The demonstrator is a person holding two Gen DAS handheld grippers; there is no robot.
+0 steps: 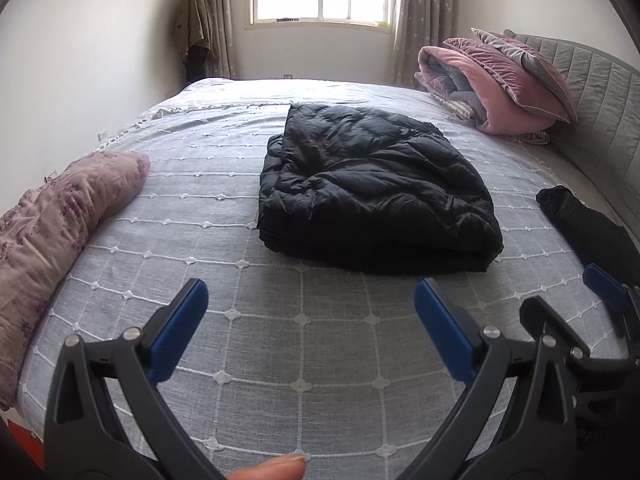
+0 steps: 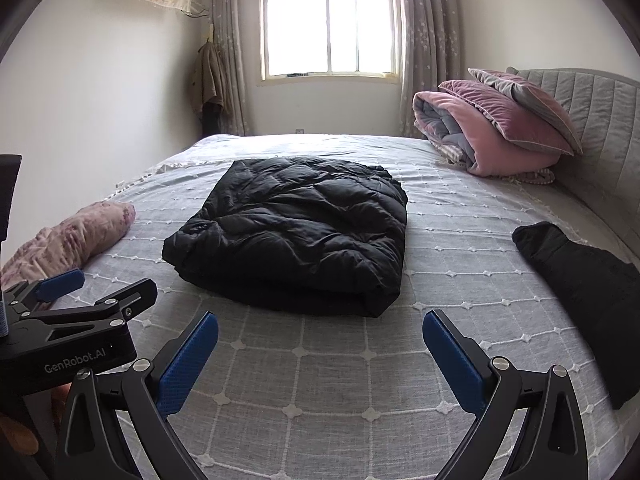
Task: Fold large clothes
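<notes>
A black puffer jacket (image 1: 372,184) lies folded into a thick rectangle in the middle of the bed; it also shows in the right wrist view (image 2: 296,232). My left gripper (image 1: 311,296) is open and empty, held above the bedspread short of the jacket's near edge. My right gripper (image 2: 320,330) is open and empty, also just short of the jacket. The right gripper's fingers (image 1: 604,288) show at the right edge of the left wrist view. The left gripper's body (image 2: 80,320) shows at the left of the right wrist view.
The bed has a grey grid-pattern bedspread (image 1: 280,344). A floral pink bundle (image 1: 56,220) lies at the left edge. A second black garment (image 2: 580,288) lies at the right. Pink quilt and pillows (image 2: 500,132) are stacked by the grey headboard (image 2: 592,120).
</notes>
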